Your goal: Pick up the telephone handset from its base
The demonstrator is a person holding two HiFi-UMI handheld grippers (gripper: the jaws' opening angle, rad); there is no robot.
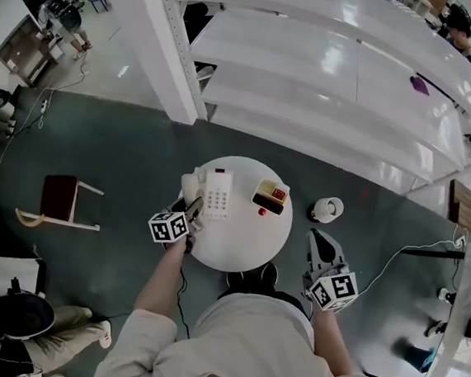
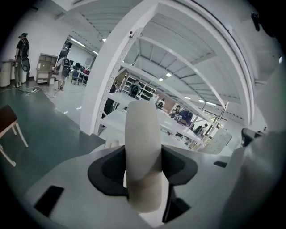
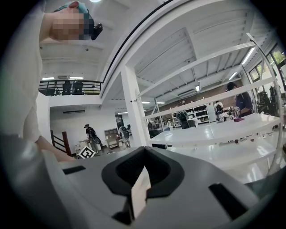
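On the round white table (image 1: 238,243) lies the white telephone base (image 1: 217,194) with its keypad facing up. The pale handset (image 1: 190,187) is just left of the base, and my left gripper (image 1: 192,212) is shut on it. In the left gripper view the handset (image 2: 142,134) stands upright between the black pads (image 2: 178,167), clear of the table, filling the gap of the left gripper (image 2: 144,166). My right gripper (image 1: 321,240) hangs to the right of the table, away from the phone. In its own view the right gripper (image 3: 142,188) has its jaws together on nothing.
A small box with a red item (image 1: 270,196) and a tiny red object (image 1: 261,212) sit on the table right of the base. A white round object (image 1: 328,209) lies on the floor to the right, a stool (image 1: 60,200) to the left. White shelving (image 1: 328,85) stands behind.
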